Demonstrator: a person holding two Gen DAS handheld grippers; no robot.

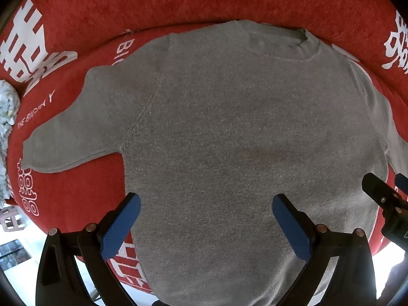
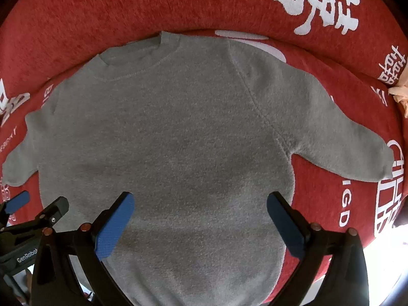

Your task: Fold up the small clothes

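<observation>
A small grey sweatshirt [image 1: 229, 132] lies flat on a red cover, collar far, hem near, both sleeves spread out to the sides. It also fills the right wrist view [image 2: 178, 140]. My left gripper [image 1: 206, 204] is open and empty above the sweatshirt's lower left body. My right gripper [image 2: 200, 204] is open and empty above the lower right body. The right gripper shows at the right edge of the left wrist view [image 1: 385, 199], and the left gripper at the left edge of the right wrist view [image 2: 38, 209].
The red cover [image 1: 178, 2] with white characters rises into a back cushion behind the collar. A pale patterned cloth [image 1: 6, 117] lies at the far left. A peach-coloured cloth [image 2: 400, 94] sits at the far right. The cover's near edge drops to a bright floor [image 1: 15, 244].
</observation>
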